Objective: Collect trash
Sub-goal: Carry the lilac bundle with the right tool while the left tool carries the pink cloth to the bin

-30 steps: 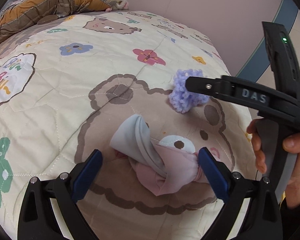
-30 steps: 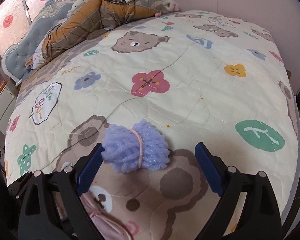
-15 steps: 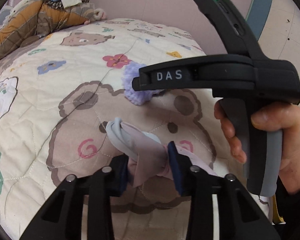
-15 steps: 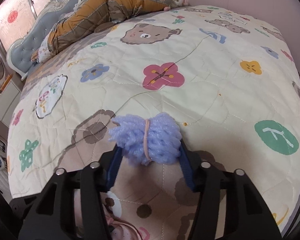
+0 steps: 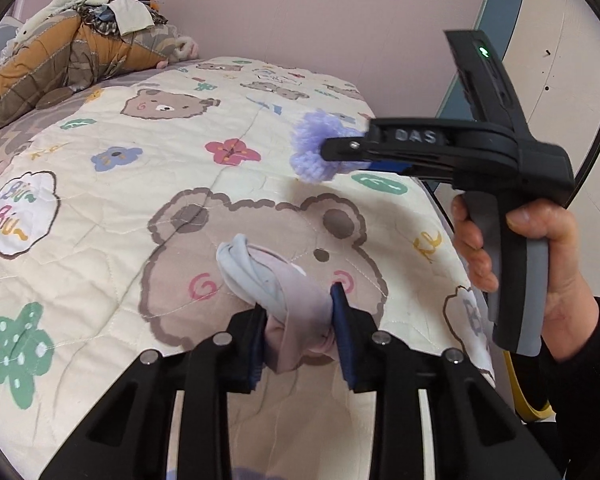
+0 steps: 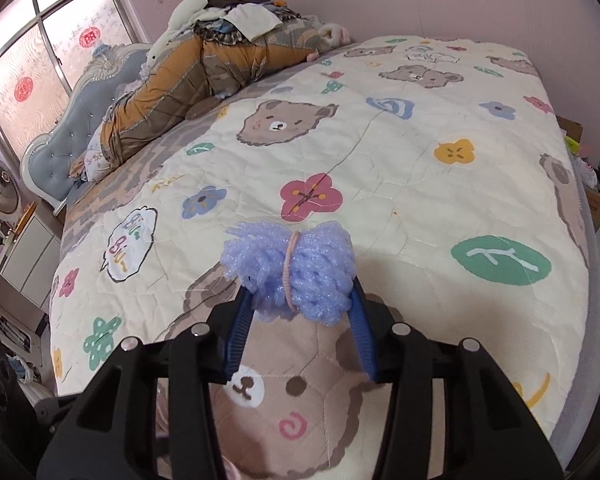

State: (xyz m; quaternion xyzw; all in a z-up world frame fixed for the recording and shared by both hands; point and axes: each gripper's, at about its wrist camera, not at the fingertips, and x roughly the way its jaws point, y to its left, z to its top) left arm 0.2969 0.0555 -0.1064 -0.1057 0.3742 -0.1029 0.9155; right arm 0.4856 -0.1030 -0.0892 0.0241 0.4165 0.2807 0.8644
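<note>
Left wrist view: left gripper [image 5: 300,320], jaws clenched on a knotted pink-and-grey cloth bundle [image 5: 276,292]; the bundle is held between the blue pads [image 5: 340,328], its grey loop sticking forward over the quilt's bear face. Whether it touches the quilt cannot be told.

Same view, right side: right gripper [image 5: 340,150], black body marked "DAS", green light lit, gripped by the person's right hand [image 5: 540,264]. It clasps a purple fuzzy yarn bundle [image 5: 312,152], raised clear of the bed.

Right wrist view: right gripper [image 6: 300,312], jaws closed against both sides of the purple fuzzy yarn bundle [image 6: 292,272], which is cinched at the middle by a pink elastic band [image 6: 290,268].

Surface: cream quilted bedspread [image 6: 400,184] printed with bears, flowers and speech bubbles.

Far end of bed: heap of orange-and-brown bedding and clothes [image 6: 204,64] beside a blue tufted headboard [image 6: 68,148].

Left margin: electric fan [image 6: 0,188]; window with red stickers [image 6: 24,80].
</note>
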